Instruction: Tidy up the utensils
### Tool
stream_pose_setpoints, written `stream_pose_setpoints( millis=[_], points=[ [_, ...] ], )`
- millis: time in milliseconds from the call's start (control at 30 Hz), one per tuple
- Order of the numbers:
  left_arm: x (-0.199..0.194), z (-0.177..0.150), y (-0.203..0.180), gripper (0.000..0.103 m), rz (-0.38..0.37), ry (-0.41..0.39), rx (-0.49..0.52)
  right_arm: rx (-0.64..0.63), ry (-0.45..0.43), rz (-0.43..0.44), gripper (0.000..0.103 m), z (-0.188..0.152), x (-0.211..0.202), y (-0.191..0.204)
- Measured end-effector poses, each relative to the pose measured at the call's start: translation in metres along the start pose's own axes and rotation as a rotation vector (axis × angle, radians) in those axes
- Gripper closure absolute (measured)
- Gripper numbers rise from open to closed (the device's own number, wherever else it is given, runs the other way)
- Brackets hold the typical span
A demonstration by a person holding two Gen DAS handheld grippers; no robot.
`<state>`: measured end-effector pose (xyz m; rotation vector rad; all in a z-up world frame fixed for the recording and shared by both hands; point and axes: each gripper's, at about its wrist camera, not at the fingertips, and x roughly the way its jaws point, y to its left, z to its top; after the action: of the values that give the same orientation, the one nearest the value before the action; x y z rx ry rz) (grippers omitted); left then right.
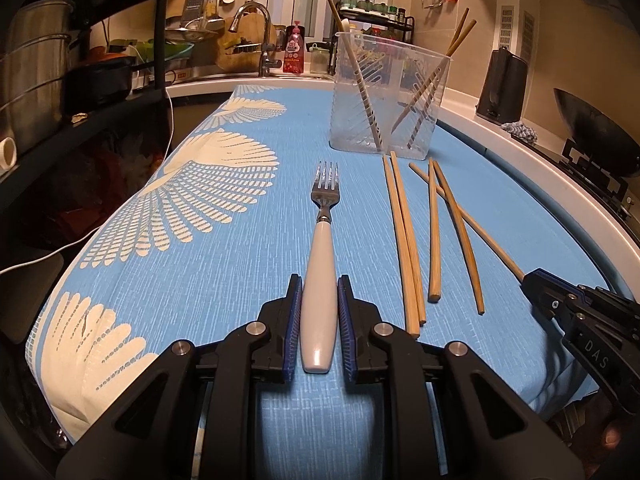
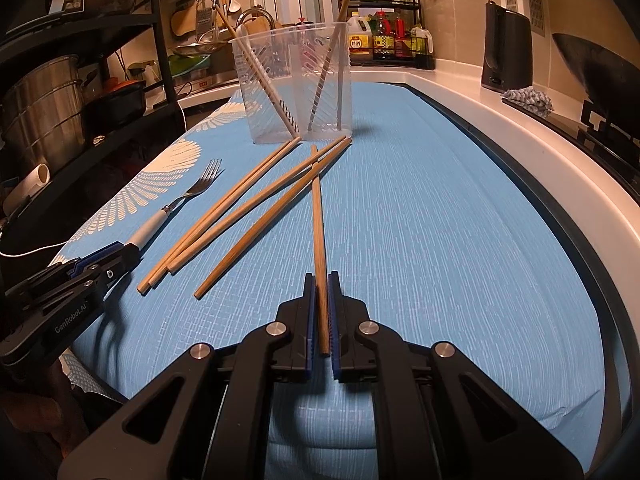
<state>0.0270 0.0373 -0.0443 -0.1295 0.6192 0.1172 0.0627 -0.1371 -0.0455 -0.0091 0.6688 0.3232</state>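
A fork (image 1: 322,248) with a white handle lies on the blue cloth, tines pointing away. My left gripper (image 1: 319,284) is shut on its handle; the fork also shows in the right wrist view (image 2: 176,204). My right gripper (image 2: 321,280) is shut on one wooden chopstick (image 2: 318,216), which lies along the cloth; the same gripper (image 1: 532,280) shows at the right of the left wrist view. Several loose chopsticks (image 1: 412,240) lie between the two grippers. A clear plastic cup (image 1: 386,96) at the back holds a few chopsticks and a spoon.
The blue patterned cloth (image 2: 440,220) covers the counter. A black shelf with steel pots (image 1: 36,68) stands at the left. A sink and tap (image 1: 260,36) are behind. A dark wok (image 1: 600,132) and a black kettle (image 1: 504,84) sit at the right.
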Motion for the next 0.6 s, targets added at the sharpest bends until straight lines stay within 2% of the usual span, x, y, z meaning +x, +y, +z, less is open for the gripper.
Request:
stream_pose_setpoints(
  millis=[600],
  points=[
    [-0.0012,-0.0004,-0.0025,0.085,0.012,-0.004,0.020,-0.002,-0.002,-0.001,0.096,0.0000,0.0012,-0.0019]
  ],
)
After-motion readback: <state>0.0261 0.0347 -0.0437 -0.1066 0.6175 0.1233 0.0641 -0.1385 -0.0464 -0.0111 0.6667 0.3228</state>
